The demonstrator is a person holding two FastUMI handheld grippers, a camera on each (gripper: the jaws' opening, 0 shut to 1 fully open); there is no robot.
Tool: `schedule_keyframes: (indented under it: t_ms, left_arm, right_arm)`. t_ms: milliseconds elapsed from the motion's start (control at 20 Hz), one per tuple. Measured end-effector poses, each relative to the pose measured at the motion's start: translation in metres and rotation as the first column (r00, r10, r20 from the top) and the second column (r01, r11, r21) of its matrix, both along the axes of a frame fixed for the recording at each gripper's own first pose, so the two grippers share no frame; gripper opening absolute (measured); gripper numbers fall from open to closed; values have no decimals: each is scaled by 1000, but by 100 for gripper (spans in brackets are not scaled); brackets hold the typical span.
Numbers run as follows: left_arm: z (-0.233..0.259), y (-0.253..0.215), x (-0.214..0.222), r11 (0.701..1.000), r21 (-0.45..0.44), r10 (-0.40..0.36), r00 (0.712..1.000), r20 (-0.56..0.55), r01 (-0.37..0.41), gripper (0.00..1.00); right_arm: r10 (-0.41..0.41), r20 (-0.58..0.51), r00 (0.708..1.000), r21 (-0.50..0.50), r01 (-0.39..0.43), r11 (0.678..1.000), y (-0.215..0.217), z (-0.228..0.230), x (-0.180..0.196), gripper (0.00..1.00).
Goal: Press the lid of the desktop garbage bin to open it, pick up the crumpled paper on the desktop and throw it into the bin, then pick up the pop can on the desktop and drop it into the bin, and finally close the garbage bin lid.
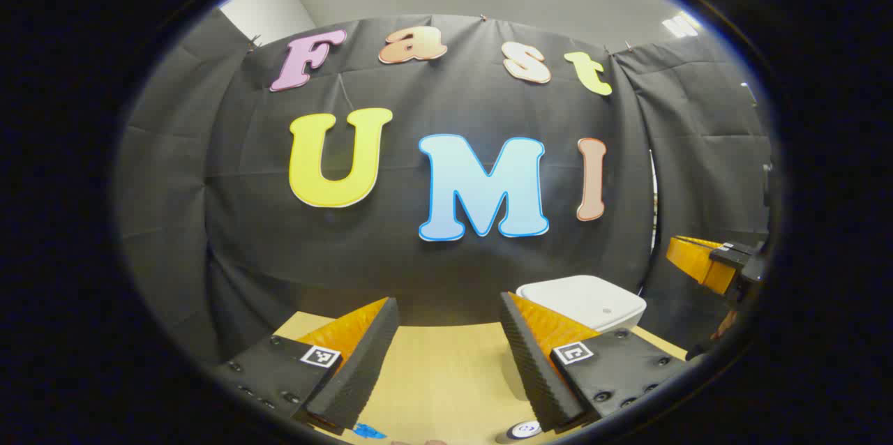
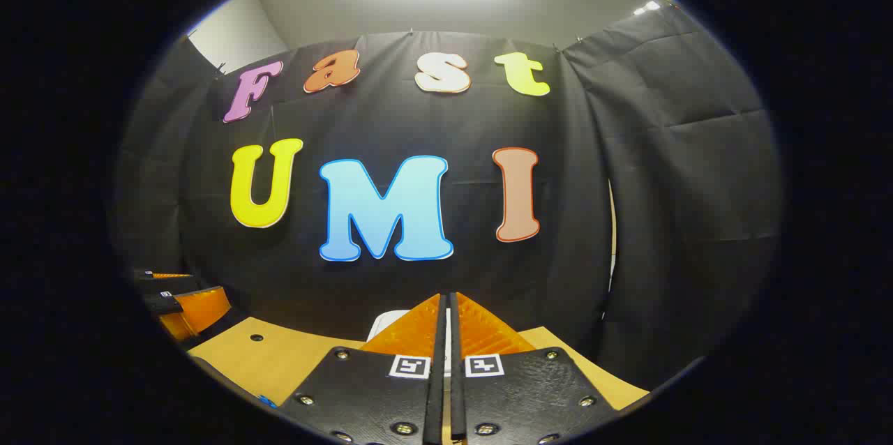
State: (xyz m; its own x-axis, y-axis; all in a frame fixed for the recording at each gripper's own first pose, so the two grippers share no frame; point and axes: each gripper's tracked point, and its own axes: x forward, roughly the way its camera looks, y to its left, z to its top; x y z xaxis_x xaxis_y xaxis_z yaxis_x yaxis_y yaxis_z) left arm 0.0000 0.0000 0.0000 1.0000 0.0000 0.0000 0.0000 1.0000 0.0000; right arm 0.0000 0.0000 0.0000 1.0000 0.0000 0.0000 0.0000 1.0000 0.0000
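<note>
Up front in the left gripper view, the left gripper hangs above the wooden desktop with its 2 fingers spread wide and nothing between them. 1 white garbage bin stands on the desktop beyond the right-hand finger, its lid down and flat; the finger partly covers the bin's near side. To the right of the bin, at the edge of this view, 1 other gripper, the right gripper, is held higher than the lid and apart from it. Nearer than the bin, at the bottom edge, lie 1 small blue scrap and 1 round top, too cut off to say whether it is the pop can.

Next, in the right gripper view, the right gripper has its 2 fingers pressed together, gripping nothing. Just behind their tips a sliver of the white garbage bin peeks out on the desktop. Well left of the bin, the left gripper shows at the rim above the desktop; how far apart its fingers stand cannot be told from here.
</note>
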Motion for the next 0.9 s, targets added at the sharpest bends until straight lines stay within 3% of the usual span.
schedule_keyframes:
  t_ms: [900]
  left_arm:
    - [1, 14, 11, 1000, 9, 9, 1000, 5, -9, 95]
  right_arm:
    - [61, -100, 993, -5, -61, 998, 19, -45, 46, 4]
